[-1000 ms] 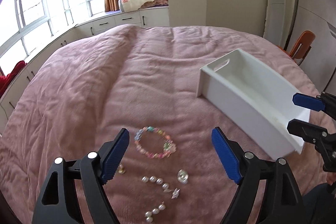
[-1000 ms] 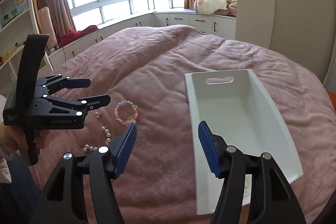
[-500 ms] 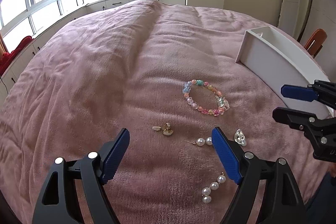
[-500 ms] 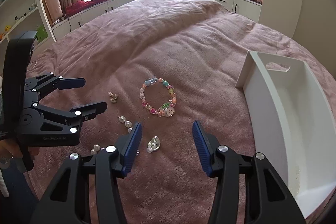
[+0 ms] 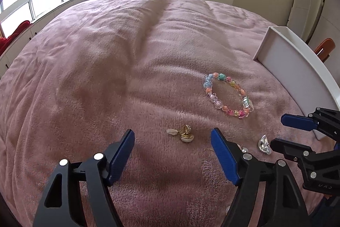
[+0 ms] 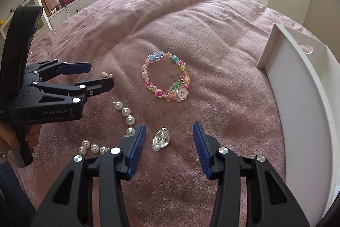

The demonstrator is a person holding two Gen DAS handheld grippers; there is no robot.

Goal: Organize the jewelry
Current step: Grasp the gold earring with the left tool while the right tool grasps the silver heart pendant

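Both tongs lowered closer to pink blanket (image 5: 106, 69), right tongs (image 6: 169, 139) agape around silver earring (image 6: 161, 138), left tongs (image 5: 172, 145) agape near gold earring (image 5: 186, 133)

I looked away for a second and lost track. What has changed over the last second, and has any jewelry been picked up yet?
Both grippers came down toward the jewelry. The left gripper now frames the gold earring; the right gripper swung left from the white tray to the silver piece. Both stay open; nothing was grasped. The bead bracelet, pearl strands and tray lie as before.
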